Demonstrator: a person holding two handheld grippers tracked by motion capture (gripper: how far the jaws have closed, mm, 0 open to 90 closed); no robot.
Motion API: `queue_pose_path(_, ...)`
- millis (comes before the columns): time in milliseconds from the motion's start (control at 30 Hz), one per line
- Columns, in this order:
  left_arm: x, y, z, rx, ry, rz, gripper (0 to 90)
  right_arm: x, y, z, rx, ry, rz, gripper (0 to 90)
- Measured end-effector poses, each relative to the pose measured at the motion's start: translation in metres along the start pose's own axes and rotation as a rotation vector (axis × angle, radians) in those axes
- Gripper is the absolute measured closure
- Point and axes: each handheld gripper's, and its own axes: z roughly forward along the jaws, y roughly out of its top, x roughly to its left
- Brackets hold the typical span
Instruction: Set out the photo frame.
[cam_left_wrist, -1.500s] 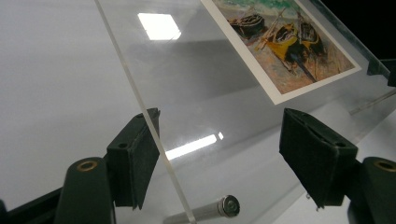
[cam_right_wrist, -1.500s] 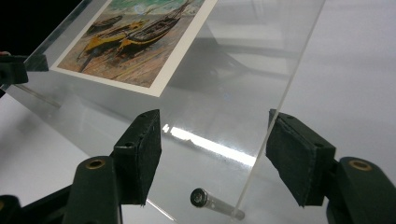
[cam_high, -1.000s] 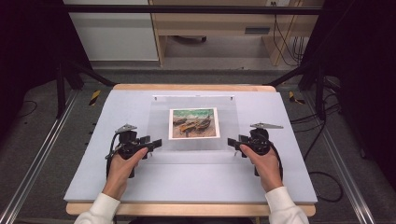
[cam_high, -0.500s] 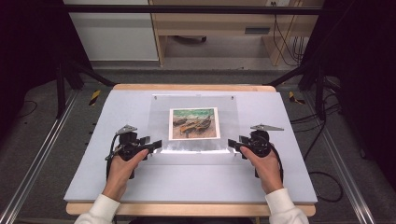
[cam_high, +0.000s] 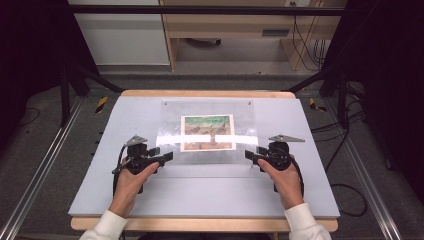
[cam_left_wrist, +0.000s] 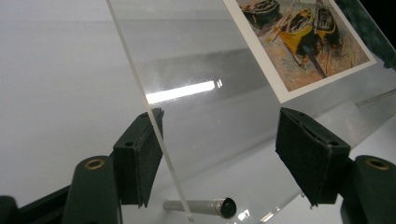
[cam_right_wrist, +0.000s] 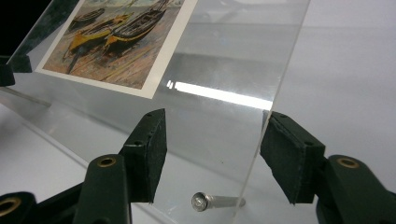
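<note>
You are positioning both open claws, left claw (cam_high: 167, 156) and right claw (cam_high: 248, 155), astride the side edges of the stiff, slippery, scratch-prone acrylic sheet (cam_high: 207, 131), the right closing.

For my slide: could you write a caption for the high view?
Two hand-held grippers, left gripper and right gripper, flank a clear acrylic sheet over a boat picture.
</note>
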Motion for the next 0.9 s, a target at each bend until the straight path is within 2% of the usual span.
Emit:
queue_pose_path(600,-0.005,-0.003,-0.005,0.006,0.015,0.038,33.2,0.007,-0.007,-0.007,-0.019,-0.025,-0.021,45.3)
queue_pose_path(900,-0.006,-0.006,-0.009,-0.001,0.017,0.039,35.8,0.010,-0.011,-0.011,-0.024,-0.032,-0.033,47.3)
